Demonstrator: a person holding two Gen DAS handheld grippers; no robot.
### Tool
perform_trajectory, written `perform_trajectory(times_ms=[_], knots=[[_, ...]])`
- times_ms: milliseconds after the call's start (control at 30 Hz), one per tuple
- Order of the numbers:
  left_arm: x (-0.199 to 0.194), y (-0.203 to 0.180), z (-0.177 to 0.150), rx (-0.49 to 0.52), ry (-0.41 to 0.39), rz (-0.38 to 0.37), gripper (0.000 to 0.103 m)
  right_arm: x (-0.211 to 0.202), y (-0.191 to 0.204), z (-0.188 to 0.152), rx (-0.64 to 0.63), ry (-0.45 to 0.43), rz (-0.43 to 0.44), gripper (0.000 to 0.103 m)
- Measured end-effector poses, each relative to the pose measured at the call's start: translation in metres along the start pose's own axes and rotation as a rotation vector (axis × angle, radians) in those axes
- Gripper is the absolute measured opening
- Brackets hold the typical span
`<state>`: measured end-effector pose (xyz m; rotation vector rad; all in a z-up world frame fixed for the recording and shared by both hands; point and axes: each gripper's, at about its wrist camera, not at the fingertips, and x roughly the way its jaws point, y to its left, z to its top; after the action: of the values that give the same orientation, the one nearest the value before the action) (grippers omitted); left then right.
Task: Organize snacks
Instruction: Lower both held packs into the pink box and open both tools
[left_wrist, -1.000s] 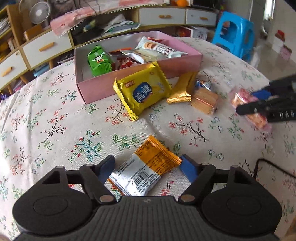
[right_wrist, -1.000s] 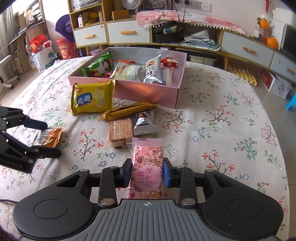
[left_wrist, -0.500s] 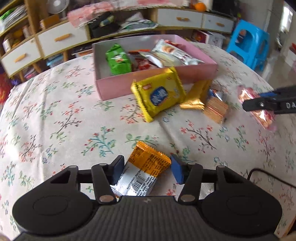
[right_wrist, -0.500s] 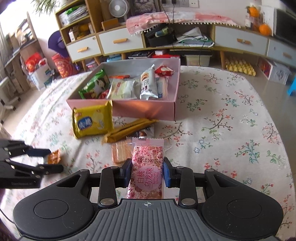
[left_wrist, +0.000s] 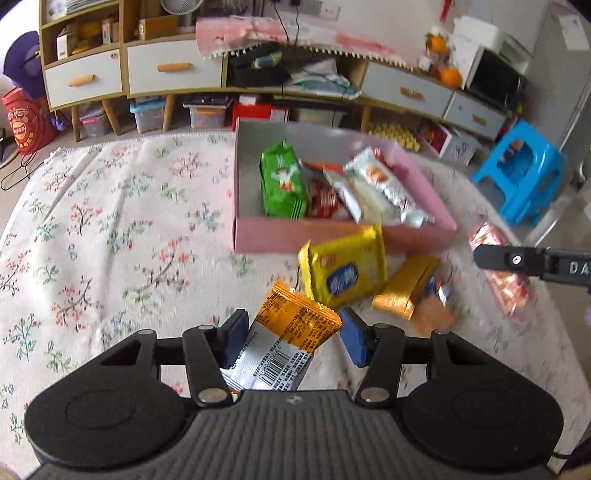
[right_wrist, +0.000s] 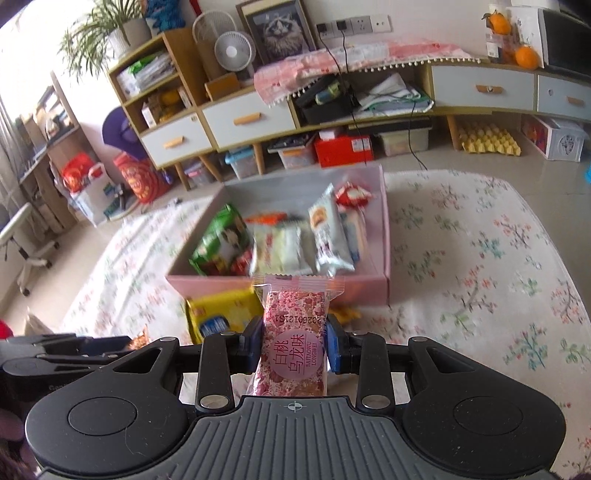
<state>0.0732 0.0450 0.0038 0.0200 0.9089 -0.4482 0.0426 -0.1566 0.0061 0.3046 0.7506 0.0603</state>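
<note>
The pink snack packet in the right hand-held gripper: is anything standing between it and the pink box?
Nothing visible blocks it. The pink snack packet is held above the table; the pink box lies ahead, open-topped. The yellow packet rests lower, left of the path.

Black gripper (left_wrist: 293, 332), blue pads (left_wrist: 352, 338)
</note>
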Motion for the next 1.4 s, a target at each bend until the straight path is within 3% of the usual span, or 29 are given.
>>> perform_trajectory(times_ms=[433,833,1000,1333,1400], knots=[[0.016,-0.006,0.049,-0.164,-0.124,-0.038,0.051,0.018,-0.007,0.039,0.125,-0.074,0.036,0.031],[0.069,-0.008,0.098,-0.195,-0.13,-0.022,0.051,0.078,-0.033,0.083,0.256,-0.005,0.116,0.032],[0.082,-0.003,0.117,-0.208,-0.156,-0.031,0.051,0.106,-0.034,0.102,0.249,-0.008,0.093,0.032],[0.106,0.004,0.121,-0.234,-0.155,-0.028,0.053,0.14,-0.04,0.114,0.259,-0.013,0.077,0.032],[0.106,0.005,0.122,-0.247,-0.155,-0.031,0.054,0.141,-0.042,0.114,0.259,-0.016,0.079,0.036]])
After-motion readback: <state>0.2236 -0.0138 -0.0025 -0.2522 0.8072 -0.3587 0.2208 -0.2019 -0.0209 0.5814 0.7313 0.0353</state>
